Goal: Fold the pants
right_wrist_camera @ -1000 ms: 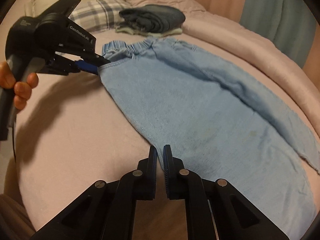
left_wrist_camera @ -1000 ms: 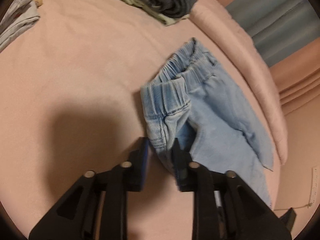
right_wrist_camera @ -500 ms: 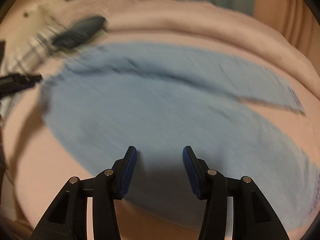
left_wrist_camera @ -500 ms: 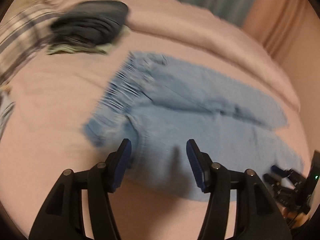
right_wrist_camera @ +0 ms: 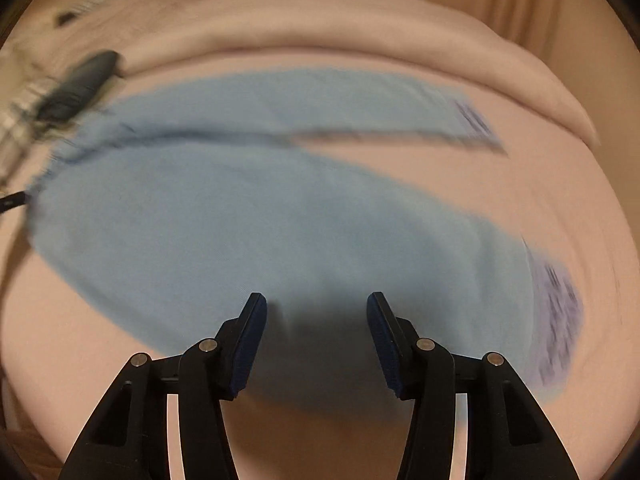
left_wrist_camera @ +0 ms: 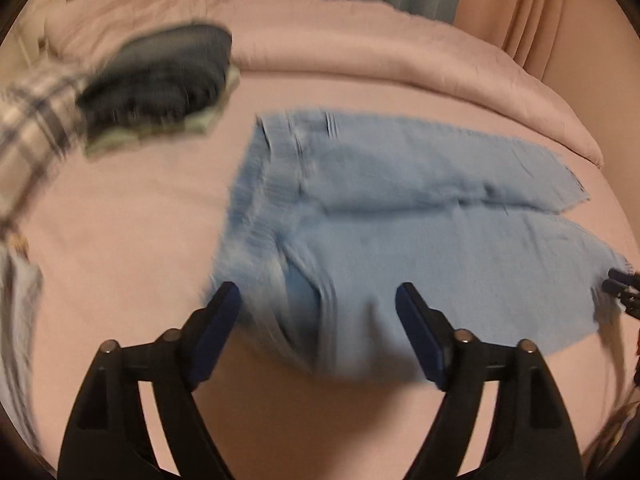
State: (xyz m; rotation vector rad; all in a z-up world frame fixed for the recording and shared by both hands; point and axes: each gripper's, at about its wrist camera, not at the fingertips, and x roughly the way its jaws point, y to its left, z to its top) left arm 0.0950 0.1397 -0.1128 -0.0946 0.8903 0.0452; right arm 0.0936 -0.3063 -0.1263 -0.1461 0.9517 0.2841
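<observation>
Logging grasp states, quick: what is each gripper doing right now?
Left gripper: open, holding nothing, over the pants waist.
Right gripper: open, holding nothing, over a pants leg.

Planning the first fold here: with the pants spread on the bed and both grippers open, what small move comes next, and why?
Probably lower the left gripper onto the near waistband corner of the pants and close. Both grippers, the right too, hang open and hold nothing, the legs lie flat side by side on the bed, and that corner sits just ahead of the left jaws.
</observation>
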